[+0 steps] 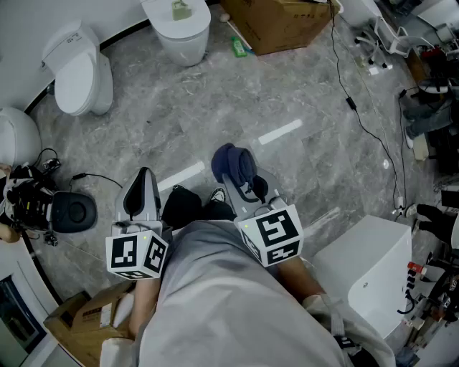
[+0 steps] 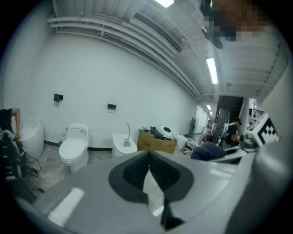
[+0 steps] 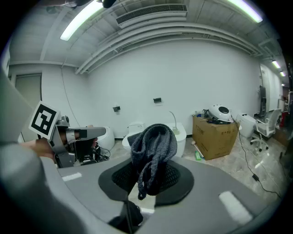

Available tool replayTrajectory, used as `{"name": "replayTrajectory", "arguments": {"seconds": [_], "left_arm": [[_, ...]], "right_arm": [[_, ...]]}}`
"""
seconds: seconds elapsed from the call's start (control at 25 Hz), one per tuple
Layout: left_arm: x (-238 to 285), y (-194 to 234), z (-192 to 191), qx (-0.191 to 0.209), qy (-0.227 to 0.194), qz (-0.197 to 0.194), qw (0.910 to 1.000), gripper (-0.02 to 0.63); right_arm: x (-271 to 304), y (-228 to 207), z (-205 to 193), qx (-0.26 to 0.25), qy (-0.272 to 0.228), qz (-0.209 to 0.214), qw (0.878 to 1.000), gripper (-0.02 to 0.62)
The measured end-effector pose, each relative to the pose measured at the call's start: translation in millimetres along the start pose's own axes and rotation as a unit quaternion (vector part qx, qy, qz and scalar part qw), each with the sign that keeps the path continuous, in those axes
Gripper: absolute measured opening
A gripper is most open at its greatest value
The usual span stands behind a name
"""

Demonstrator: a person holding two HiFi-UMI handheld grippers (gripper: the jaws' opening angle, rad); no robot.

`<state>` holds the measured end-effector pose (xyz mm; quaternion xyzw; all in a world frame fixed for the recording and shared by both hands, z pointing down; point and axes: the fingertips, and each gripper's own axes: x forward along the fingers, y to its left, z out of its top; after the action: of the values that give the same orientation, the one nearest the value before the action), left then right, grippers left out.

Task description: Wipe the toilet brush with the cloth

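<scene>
The cloth, dark blue and bunched, is hanging from the right gripper, whose jaws are clamping it. The left gripper is hovering just beside it, its jaws pressing together on nothing. The toilet brush is standing upright on a white toilet near a cardboard box, well apart from both grippers across the grey floor.

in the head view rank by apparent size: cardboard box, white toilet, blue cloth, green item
1. cardboard box and white toilet: about alike, box cut by the frame edge
2. blue cloth, though nearer the camera
3. green item
</scene>
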<state>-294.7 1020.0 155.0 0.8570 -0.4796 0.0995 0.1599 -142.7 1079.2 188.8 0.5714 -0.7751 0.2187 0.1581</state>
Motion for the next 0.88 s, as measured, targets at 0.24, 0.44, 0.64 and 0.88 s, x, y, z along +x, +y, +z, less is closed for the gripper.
{"name": "replayTrajectory", "arguments": {"seconds": [0.24,0.44,0.64,0.88], "left_arm": [[13.0,-5.7,-5.5,0.001,0.009,-0.009,0.9999,0.0],[31.6,-1.9,-9.3,-0.013,0.018,-0.009,0.9997,0.0],[65.1,3.8,-2.6,-0.015,0.021,-0.018,0.9995,0.0],[117.5,22.1,12.3,-0.023,0.026,-0.02,0.9992,0.0]], "right_arm": [[6.9,-9.5,-7.0,0.004,0.012,-0.002,1.0,0.075],[20.5,-23.0,-10.0,0.028,0.02,-0.012,0.999,0.075],[42.5,-38.7,1.5,0.053,0.015,-0.008,0.998,0.077],[84.5,-57.4,26.1,0.054,0.023,0.006,0.998,0.077]]}}
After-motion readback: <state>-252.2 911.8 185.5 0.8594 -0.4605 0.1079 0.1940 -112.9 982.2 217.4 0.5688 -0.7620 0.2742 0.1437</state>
